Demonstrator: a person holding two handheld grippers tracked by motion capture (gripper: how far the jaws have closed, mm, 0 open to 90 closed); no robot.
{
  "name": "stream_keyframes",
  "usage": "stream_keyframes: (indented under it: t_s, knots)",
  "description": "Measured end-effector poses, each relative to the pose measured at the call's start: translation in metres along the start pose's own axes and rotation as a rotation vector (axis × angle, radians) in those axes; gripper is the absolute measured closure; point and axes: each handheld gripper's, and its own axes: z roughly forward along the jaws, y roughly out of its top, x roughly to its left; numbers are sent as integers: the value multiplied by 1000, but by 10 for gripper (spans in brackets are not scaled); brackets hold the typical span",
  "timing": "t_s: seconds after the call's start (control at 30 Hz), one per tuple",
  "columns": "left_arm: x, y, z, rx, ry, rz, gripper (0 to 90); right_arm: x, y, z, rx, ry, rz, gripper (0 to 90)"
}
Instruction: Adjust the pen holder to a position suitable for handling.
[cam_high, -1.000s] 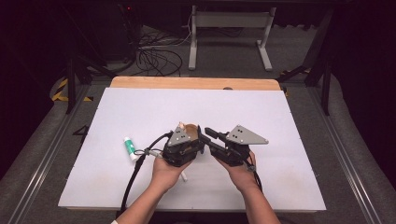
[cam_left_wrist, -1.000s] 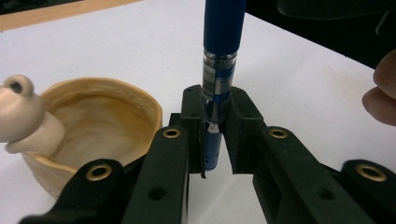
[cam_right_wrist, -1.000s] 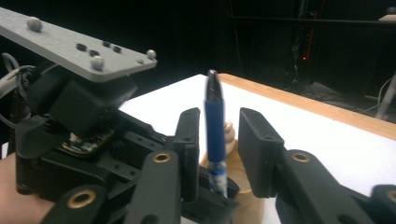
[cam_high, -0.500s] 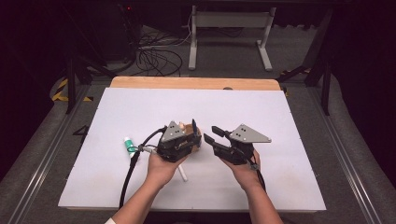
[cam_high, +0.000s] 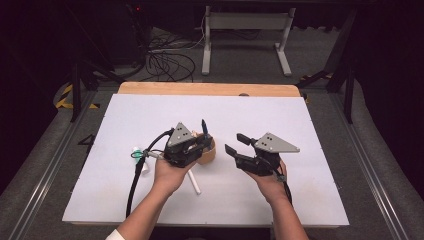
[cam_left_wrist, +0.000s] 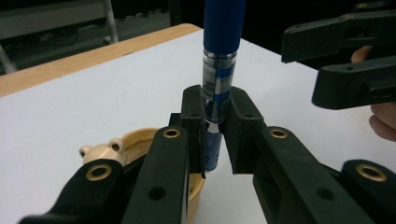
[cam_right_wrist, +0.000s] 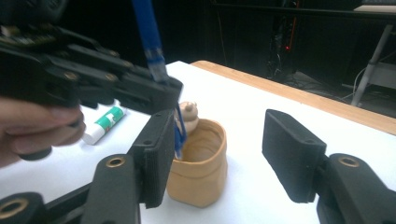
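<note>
My left gripper (cam_high: 205, 142) is shut on a blue pen (cam_high: 203, 127), which it holds upright just over a tan cup (cam_high: 212, 154) with a small bear figure on its rim. In the left gripper view the pads clamp the pen (cam_left_wrist: 223, 56) at its clear middle section, and the cup (cam_left_wrist: 140, 138) lies below left. My right gripper (cam_high: 236, 144) stands open a short way right of the cup; its jaws have just been opening and nothing is between them. In the right gripper view the cup (cam_right_wrist: 201, 173) and pen (cam_right_wrist: 148, 35) lie ahead of them.
A green-and-white glue stick (cam_high: 137, 154) lies left of the left hand, and a white stick (cam_high: 194, 182) lies on the white tabletop (cam_high: 310, 115) by the left wrist. A wooden strip (cam_high: 210, 88) edges the table's far side. Cables and a stand sit on the floor beyond.
The right gripper's jaws have opened and it now sits apart from the left gripper. The left gripper has risen a little and shifted left with the pen.
</note>
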Motion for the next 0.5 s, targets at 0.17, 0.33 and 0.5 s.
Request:
stream_keyframes:
  t_s: [0.17, 0.33, 0.5]
  knots:
    - [4, 5, -2, -14, 16, -7, 791, -3, 0, -3, -2, -8, 5, 422]
    - [10, 6, -1, -15, 41, -5, 791, -4, -1, -3, 7, -19, 3, 412]
    - [15, 4, 3, -10, 54, -7, 791, -6, -1, -4, 7, -27, 0, 402]
